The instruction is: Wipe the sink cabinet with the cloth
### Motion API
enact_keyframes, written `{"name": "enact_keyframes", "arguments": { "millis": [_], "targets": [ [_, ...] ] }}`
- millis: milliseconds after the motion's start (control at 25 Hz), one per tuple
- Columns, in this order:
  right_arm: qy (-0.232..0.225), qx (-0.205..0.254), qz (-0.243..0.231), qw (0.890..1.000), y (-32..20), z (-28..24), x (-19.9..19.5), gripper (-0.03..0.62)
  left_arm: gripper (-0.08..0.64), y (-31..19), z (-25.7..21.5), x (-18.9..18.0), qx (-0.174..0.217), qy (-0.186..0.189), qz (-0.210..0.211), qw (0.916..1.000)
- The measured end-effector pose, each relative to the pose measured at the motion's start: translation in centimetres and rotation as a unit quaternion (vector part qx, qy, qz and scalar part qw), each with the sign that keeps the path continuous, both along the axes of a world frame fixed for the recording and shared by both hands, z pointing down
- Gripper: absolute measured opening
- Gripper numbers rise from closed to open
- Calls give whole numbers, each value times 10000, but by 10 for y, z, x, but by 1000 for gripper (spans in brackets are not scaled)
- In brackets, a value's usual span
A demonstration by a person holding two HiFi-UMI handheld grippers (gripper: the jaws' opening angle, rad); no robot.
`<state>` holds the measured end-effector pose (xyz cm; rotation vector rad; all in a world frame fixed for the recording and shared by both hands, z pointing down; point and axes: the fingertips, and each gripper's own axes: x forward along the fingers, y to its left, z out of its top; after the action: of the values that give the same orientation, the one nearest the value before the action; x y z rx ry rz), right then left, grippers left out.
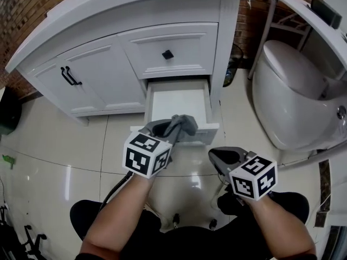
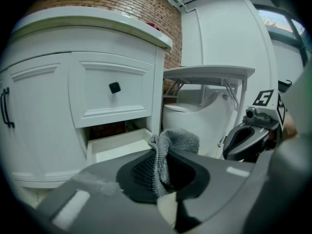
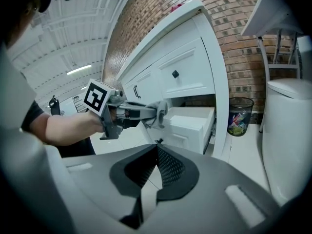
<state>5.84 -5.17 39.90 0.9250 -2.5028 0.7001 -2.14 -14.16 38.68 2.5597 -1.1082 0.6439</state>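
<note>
I have the left gripper (image 1: 174,124) clamped on the grey cloth (image 1: 186,124). In the left gripper view the jaws pinch a bunched fold of it. The rest of the fabric rises past the tips and flops over toward the right side. The cloth lies nowhere else: it hangs wholly from those jaws, held above the floor.

From the head view, the cloth sits at the front edge of the open bottom drawer (image 1: 176,102) of the white sink cabinet (image 1: 108,34). The right gripper view shows it by the near corner of the drawer front. I cannot tell whether it touches the panel. Above the open drawer is a closed drawer with a black knob (image 1: 168,54). To the left of both are cabinet doors with dark handles (image 1: 69,76).

My right gripper (image 1: 219,157) hangs lower and to the right of the left one, apart from the cloth and the cabinet, over the glossy tiled floor (image 1: 54,161). Its jaws are drawn together at the tips with nothing between them.

A white toilet (image 1: 293,91) stands to the right of the cabinet. A small waste bin (image 3: 240,113) sits between them against the brick wall (image 3: 234,28).
</note>
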Motion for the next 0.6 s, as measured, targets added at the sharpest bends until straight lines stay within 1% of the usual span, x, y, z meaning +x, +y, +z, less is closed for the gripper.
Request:
{"name": "enact_keyframes", "arguments": {
  "millis": [280, 360, 520, 600],
  "targets": [
    [48, -1, -56, 10000, 1, -1, -11, 5, 37, -1, -1, -69, -26, -248, -526, 9983],
    [25, 7, -88, 10000, 0, -5, -16, 3, 37, -1, 0, -86, -16, -450, -573, 9973],
    [-75, 41, -175, 9998, -5, -22, -27, 5, 37, -7, -3, -116, 85, -1068, -545, 9928],
    [-166, 14, -219, 9996, -8, -33, -33, 5, 37, -16, -10, -126, 116, -1173, -550, 9915]
  ]
}}
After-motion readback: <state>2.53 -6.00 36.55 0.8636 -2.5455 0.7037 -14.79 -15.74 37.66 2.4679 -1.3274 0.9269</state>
